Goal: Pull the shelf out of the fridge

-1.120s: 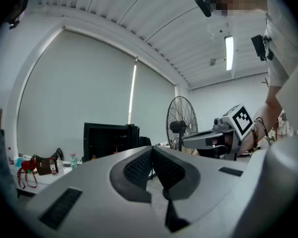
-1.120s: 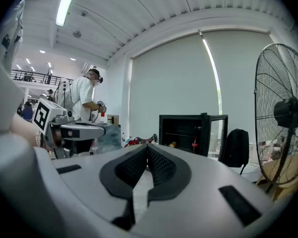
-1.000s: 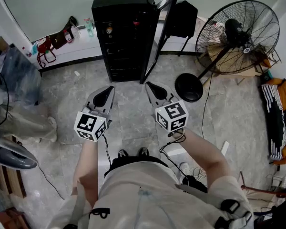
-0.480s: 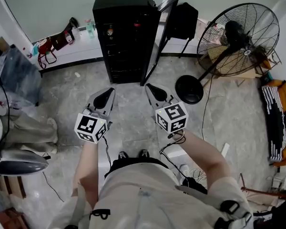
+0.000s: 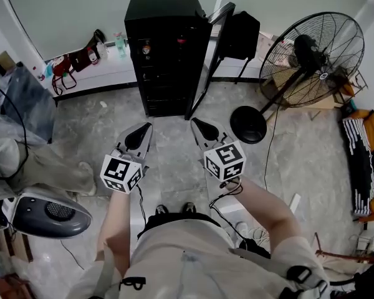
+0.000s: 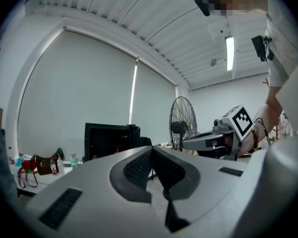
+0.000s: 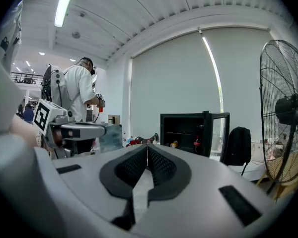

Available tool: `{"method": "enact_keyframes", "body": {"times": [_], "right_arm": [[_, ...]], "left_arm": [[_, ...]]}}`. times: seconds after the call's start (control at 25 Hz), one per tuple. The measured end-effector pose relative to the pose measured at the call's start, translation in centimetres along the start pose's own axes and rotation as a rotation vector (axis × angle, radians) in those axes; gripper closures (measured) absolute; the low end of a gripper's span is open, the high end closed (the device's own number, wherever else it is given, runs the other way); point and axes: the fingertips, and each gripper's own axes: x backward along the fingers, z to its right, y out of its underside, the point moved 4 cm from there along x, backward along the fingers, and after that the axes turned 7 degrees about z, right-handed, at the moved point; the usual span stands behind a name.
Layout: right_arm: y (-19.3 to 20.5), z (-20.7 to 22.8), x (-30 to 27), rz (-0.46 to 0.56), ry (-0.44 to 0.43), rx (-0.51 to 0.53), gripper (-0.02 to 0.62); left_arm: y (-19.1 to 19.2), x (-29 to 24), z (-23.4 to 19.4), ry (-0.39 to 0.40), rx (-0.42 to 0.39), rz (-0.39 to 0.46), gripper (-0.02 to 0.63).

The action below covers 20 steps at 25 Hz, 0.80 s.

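The black fridge (image 5: 165, 48) stands on the floor ahead with its glass door (image 5: 215, 39) swung open to the right. Wire shelves inside hold a small can (image 5: 144, 47) and a red-capped bottle (image 5: 181, 40); the shelf itself is hard to make out. My left gripper (image 5: 146, 127) and right gripper (image 5: 195, 122) are side by side well short of the fridge, both shut and empty. In the left gripper view the jaws (image 6: 152, 150) meet in front of the distant fridge (image 6: 109, 140). The right gripper view shows its jaws (image 7: 147, 147) touching, with the fridge (image 7: 191, 138) to their right.
A big standing fan (image 5: 311, 55) with a round base (image 5: 249, 123) stands right of the fridge. A black bag (image 5: 240, 27) sits behind the door. Bags and bottles line a low white ledge (image 5: 87, 64) at left. Another person (image 5: 25, 161) and a grey device (image 5: 47, 213) are at left.
The fridge has slid slightly lower in the head view. The grey device at lower left has come further into the picture. Both grippers stay shut and side by side.
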Motion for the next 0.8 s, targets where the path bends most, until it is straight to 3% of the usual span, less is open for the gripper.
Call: {"method": "enact_keyframes", "body": {"times": [0.68, 0.72, 0.8], "right_arm": [[0.31, -0.48, -0.75, -0.002, -0.023, -0.033, 0.577], [0.32, -0.55, -0.83, -0.002, -0.025, -0.036, 0.567], [0.28, -0.66, -0.97, -0.002, -0.03, -0.044, 0.464]], "left_arm": [[0.13, -0.15, -0.52, -0.014, -0.01, -0.005, 0.597], [0.09, -0.11, -0.57, -0.013, -0.009, -0.005, 0.597], [0.01, -0.11, -0.61, -0.007, -0.005, -0.006, 0.574]]}}
